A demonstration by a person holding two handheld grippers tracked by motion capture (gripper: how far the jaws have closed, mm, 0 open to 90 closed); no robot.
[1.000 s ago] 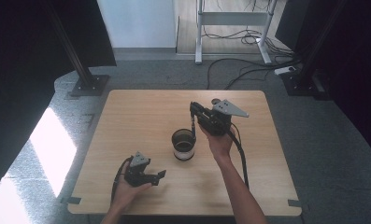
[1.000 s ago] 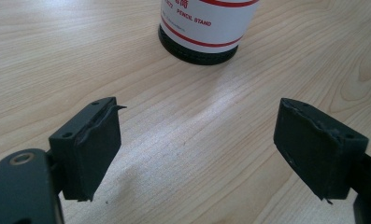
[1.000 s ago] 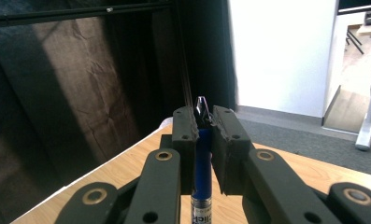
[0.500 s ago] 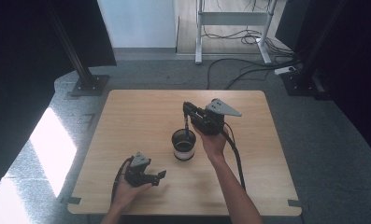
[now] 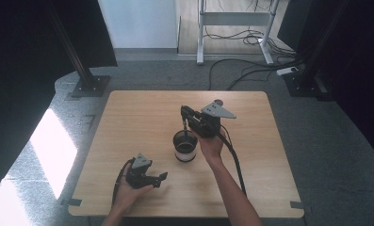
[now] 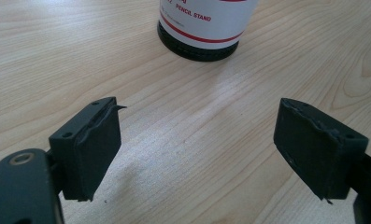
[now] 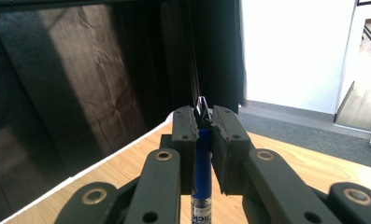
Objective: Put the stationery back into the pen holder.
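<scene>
At frame centre, the right hand-held gripper clamps a blue pen above the pencil stand – the left hand-held gripper (lower left, jaws apart) rests on the bench.

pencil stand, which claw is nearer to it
Right. The right claw holds a pen just above and behind the pencil stand; the left claw sits open on the table, off toward the near left.

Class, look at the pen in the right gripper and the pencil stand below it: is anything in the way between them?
Nothing visible is. The right gripper holds the blue pen upright over the open mouth of the pencil stand, with its lower end at the rim. The left gripper rests apart on the table.
</scene>
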